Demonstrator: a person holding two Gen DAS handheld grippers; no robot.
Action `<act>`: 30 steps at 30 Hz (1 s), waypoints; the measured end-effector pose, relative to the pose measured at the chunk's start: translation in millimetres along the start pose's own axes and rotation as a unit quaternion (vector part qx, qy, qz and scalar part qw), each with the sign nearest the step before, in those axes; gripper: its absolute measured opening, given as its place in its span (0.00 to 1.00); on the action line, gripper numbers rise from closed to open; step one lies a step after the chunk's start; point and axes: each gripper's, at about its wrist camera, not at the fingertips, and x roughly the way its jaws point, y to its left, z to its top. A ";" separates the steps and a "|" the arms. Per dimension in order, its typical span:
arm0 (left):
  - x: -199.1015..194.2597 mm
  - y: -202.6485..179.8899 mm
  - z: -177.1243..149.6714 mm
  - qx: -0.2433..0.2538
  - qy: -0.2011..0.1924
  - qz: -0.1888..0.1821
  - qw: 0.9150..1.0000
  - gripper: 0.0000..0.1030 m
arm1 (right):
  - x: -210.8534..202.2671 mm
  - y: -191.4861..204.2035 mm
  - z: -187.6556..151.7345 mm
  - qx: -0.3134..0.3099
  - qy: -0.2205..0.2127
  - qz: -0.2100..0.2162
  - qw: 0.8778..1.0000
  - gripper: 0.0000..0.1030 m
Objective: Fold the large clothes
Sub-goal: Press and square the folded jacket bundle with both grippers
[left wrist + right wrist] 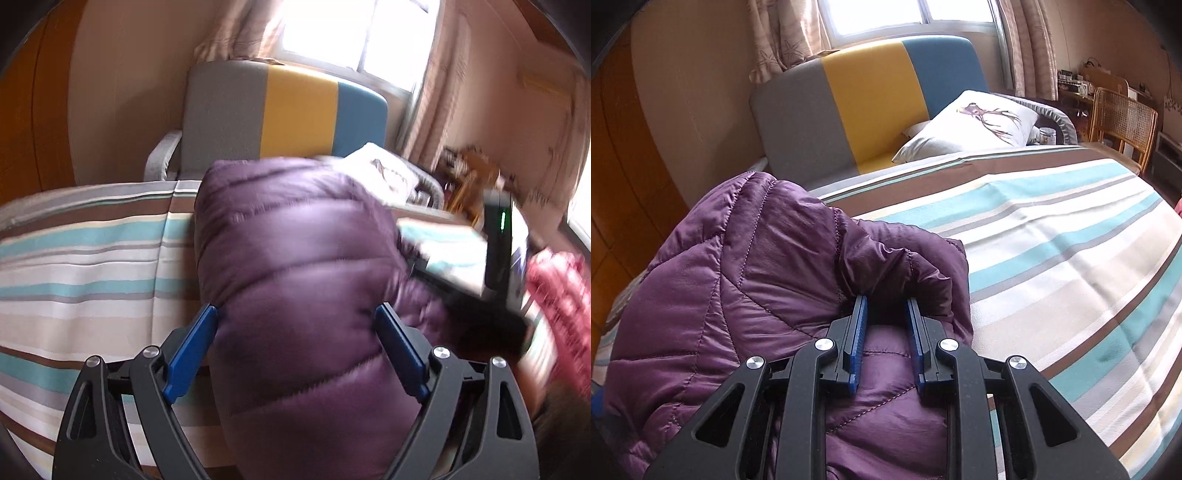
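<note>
The right tool (886, 302) pinches a bunched fold of the purple puffer jacket (746, 295), lower left in its view, over the striped bed (1052, 258). Only the left view shows the left tool (297, 314), jaws wide astride the jacket's padded bulk at frame centre; whether its pads press is unclear

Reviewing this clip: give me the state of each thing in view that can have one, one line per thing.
Jacket: bunched up on the bed, not flat.
Left gripper: jaws wide, jacket between them, pads at its sides.
Right gripper: shut on a jacket fold.
Bedspread: spread smooth.
Pillow: propped at the headboard.
Curtains: drawn aside.
</note>
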 end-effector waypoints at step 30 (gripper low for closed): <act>123.7 19.2 47.6 -0.016 0.101 0.100 0.990 0.90 | 7.2 8.5 -0.8 -0.015 -0.002 -0.012 1.000 0.21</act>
